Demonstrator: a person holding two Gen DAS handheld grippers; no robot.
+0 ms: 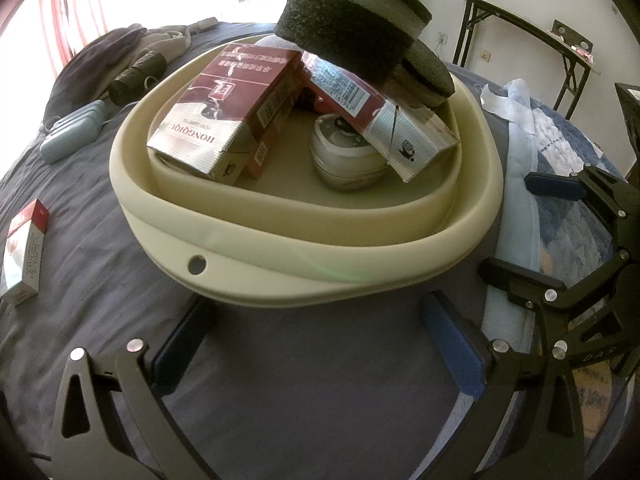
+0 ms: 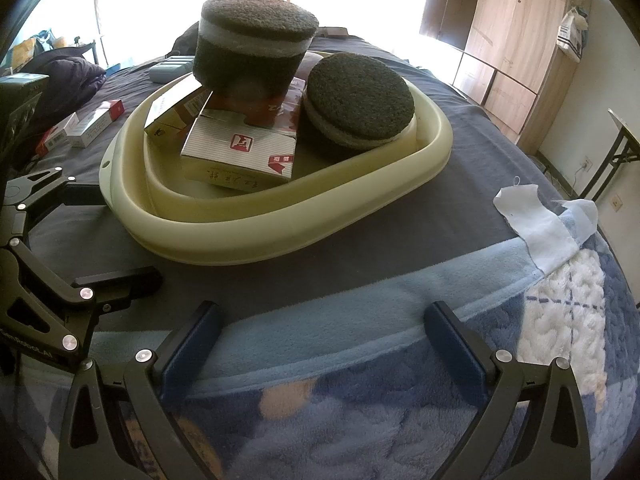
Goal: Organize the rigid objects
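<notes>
A cream basin (image 1: 256,236) (image 2: 248,232) sits on the grey bedsheet. It holds red-and-silver cigarette boxes (image 1: 224,108) (image 2: 240,152), a white round tin (image 1: 344,160), a tall dark sponge stack (image 1: 352,28) (image 2: 252,48) resting on the boxes, and a flat round sponge (image 2: 356,104) leaning at the rim. My left gripper (image 1: 320,344) is open and empty, just short of the basin's near wall. My right gripper (image 2: 320,340) is open and empty over the blue blanket, apart from the basin.
A loose cigarette box (image 1: 24,252) lies left of the basin; more boxes (image 2: 80,124) show in the right wrist view. A grey-blue case (image 1: 72,132), a dark roll (image 1: 136,76) and clothes lie behind. A folding table (image 1: 520,28) and a wardrobe (image 2: 508,40) stand beyond the bed.
</notes>
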